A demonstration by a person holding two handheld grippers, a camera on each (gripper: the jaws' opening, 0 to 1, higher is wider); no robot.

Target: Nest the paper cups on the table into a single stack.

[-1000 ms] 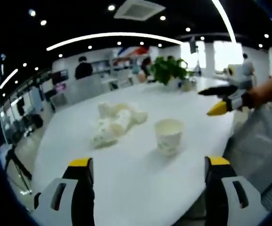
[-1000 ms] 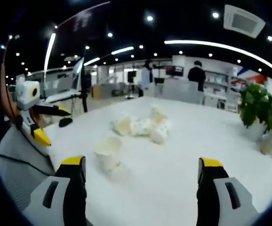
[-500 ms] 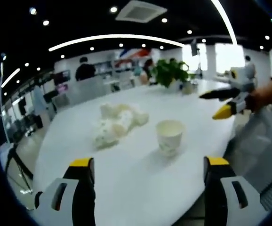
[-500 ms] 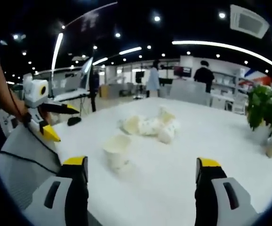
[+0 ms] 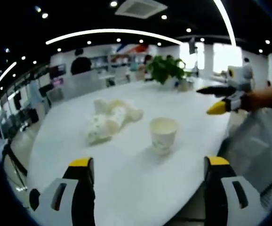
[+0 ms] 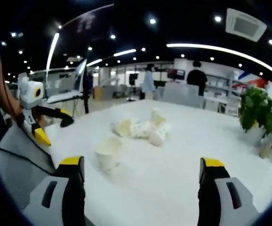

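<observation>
Two grippers, each with pale grey jaws capped in yellow pads and backed in black, an oblong slot cut into each grey shell. Left gripper (image 5: 148, 188); right gripper (image 6: 143, 190). Seen from the side: white body, black upper finger, yellow-tipped lower one. Dark cable trailing over light grey clothing (image 6: 18, 162).

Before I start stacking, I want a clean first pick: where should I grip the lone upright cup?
Grip the upright cup across its side wall, below the rim, coming in level from the near edge: it stands mouth-up, apart from the pile of tipped cups.
</observation>
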